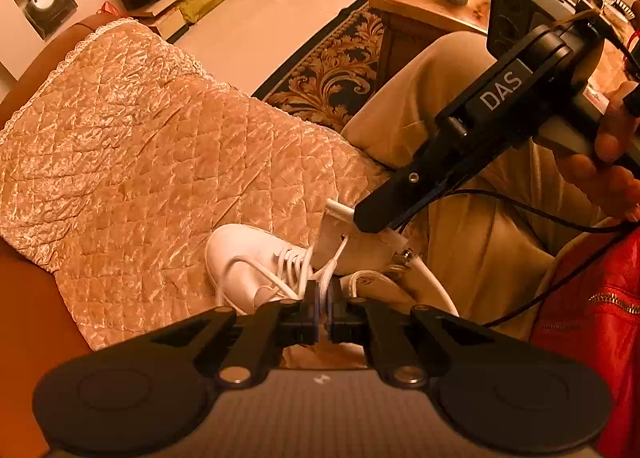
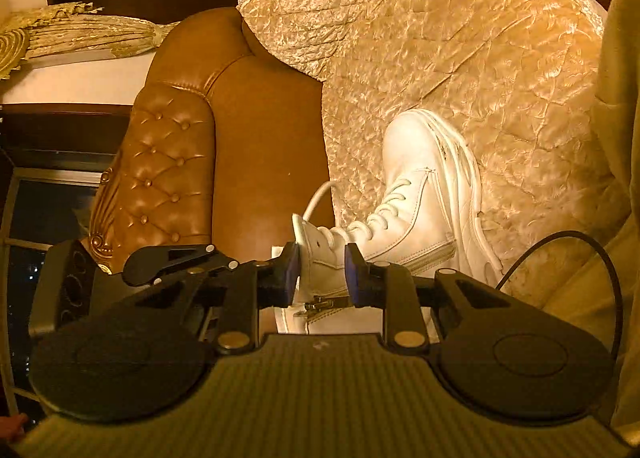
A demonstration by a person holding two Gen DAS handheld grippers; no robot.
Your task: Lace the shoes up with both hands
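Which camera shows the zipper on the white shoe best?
The right wrist view. There the zipper runs along the side of the white shoe, with its metal pull hanging by the ankle. The left wrist view looks at the shoe's laces from above and shows only the small metal pull.

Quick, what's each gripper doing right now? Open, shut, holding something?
Left gripper: shut on the white shoelace.
Right gripper: jaws apart around the white boot's top edge; pads pressing it cannot be told.
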